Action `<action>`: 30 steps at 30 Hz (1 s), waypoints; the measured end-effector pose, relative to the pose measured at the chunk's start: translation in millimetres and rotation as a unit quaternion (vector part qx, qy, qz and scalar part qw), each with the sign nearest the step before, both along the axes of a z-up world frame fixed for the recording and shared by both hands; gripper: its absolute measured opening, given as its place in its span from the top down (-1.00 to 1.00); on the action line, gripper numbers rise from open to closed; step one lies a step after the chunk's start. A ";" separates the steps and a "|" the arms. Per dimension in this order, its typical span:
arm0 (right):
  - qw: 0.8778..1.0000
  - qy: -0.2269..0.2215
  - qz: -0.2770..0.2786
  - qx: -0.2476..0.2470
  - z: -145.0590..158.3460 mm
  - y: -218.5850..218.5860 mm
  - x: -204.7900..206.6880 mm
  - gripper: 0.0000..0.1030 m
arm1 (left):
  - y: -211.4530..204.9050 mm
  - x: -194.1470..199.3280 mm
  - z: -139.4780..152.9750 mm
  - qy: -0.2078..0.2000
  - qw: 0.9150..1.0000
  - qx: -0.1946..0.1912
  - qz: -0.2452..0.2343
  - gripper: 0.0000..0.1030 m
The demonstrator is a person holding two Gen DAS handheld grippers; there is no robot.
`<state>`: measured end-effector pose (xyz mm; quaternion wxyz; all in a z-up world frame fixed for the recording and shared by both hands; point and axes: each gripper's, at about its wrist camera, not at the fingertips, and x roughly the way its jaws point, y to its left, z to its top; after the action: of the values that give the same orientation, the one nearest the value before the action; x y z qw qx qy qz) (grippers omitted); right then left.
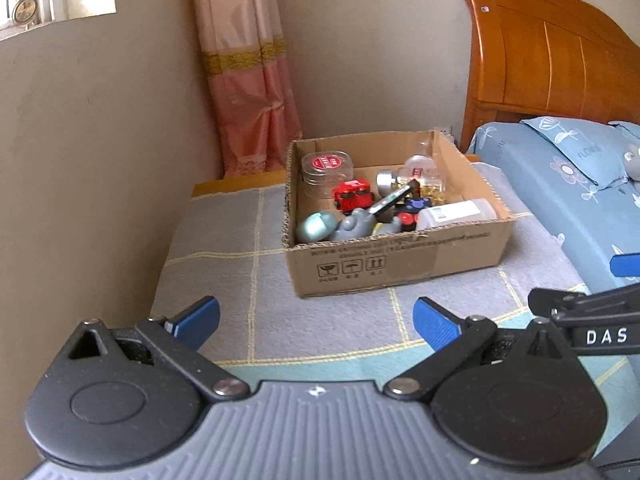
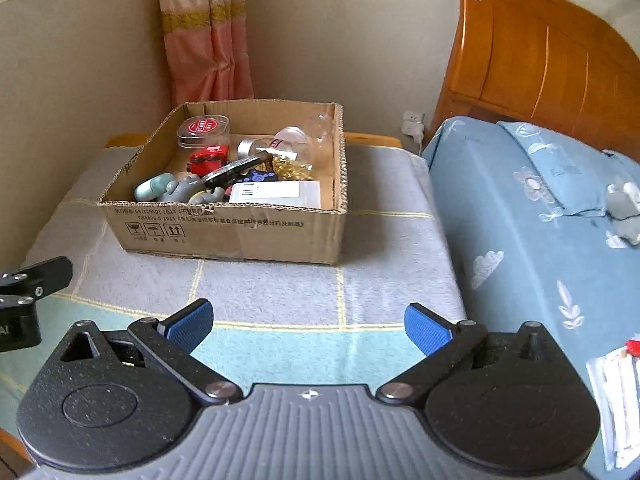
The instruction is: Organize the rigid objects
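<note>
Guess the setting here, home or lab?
Home, most likely a bedroom: a wooden headboard over a bed with blue floral bedding, a pink curtain in the corner, and a cardboard box of small items on a cloth-covered surface.

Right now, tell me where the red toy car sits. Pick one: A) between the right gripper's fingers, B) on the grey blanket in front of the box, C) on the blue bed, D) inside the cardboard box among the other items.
D: the red toy car lies inside the cardboard box, beside the clear jar with the red lid; both grippers are open and hold nothing.
</note>
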<state>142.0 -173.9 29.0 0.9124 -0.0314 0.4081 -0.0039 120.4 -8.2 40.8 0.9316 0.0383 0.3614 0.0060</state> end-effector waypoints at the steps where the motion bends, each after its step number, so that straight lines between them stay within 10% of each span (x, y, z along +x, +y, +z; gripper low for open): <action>1: 1.000 -0.003 -0.001 0.001 2.4 -0.1 -2.0 -1.00 | -0.9 -1.5 1.0 0.002 1.000 -0.002 0.001 -0.98; 30: 1.000 -0.026 0.010 0.010 16.3 2.1 -13.0 -1.00 | -2.4 -2.3 8.6 0.013 1.000 -0.012 0.019 -0.98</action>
<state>129.0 -171.8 45.3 0.9228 -0.0258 0.3844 0.0088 118.1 -10.6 49.5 0.9269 0.0197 0.3743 0.0191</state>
